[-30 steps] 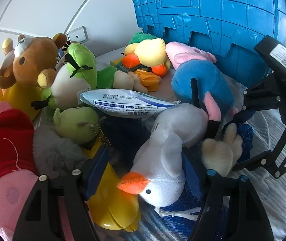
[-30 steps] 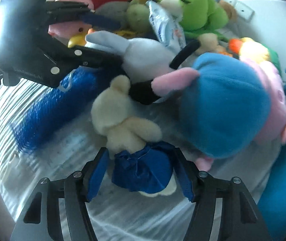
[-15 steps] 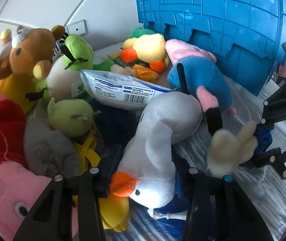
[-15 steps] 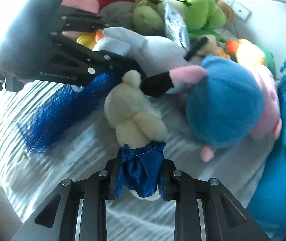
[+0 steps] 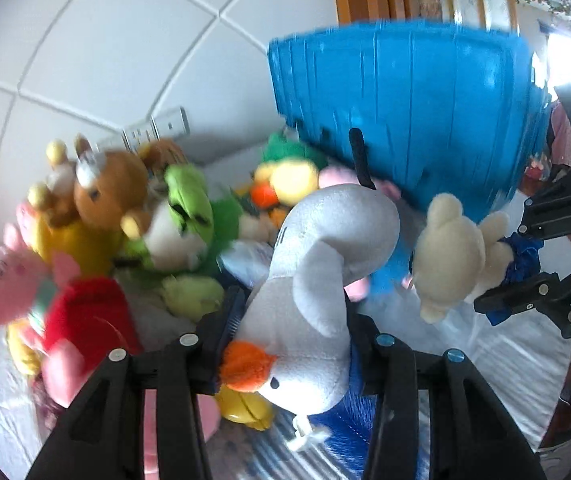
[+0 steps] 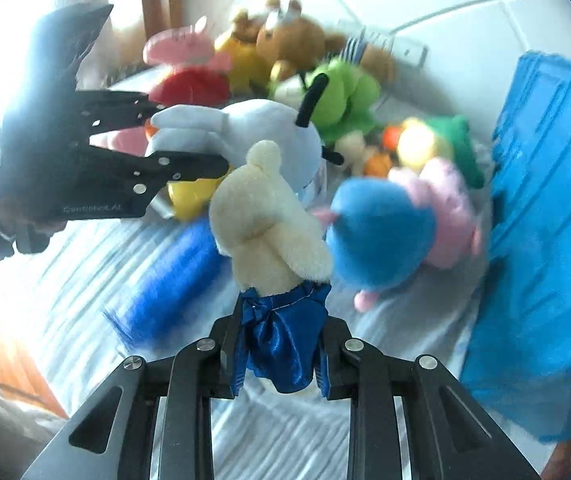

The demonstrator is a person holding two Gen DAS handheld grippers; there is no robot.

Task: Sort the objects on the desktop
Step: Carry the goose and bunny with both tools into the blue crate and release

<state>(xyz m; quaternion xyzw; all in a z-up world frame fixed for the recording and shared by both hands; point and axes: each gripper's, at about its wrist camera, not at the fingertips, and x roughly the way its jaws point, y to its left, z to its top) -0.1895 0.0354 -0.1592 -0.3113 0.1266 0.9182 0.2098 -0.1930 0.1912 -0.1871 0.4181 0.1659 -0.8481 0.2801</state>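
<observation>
Left wrist view: the left gripper [image 5: 291,354] pinches a white goose plush [image 5: 317,276] above the toy pile, while the right gripper [image 6: 279,354] clamps a cream bear [image 6: 265,224] by its blue skirt near the blue crate [image 6: 545,240].

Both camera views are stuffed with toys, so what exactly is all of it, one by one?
White duck plush: 1, white, orange beak, in the left gripper.
Cream bear plush: 1, cream, blue satin skirt, in the right gripper.
Blue crate: 1, blue plastic, behind the pile.
Blue-dressed pig plush: 1, blue and pink, lying by the crate.
Red-dressed pig plush: 1, pink and red, pile's left edge.
Brown bear plush: 1, brown, by the wall.
Green frog plush: 1, green, mid-pile.
Yellow duck plush: 1, yellow and orange, beside the crate.
Blue mesh: 1, on the white cloth.
Left gripper: 1, black, shut.
Right gripper: 1, black, shut.
</observation>
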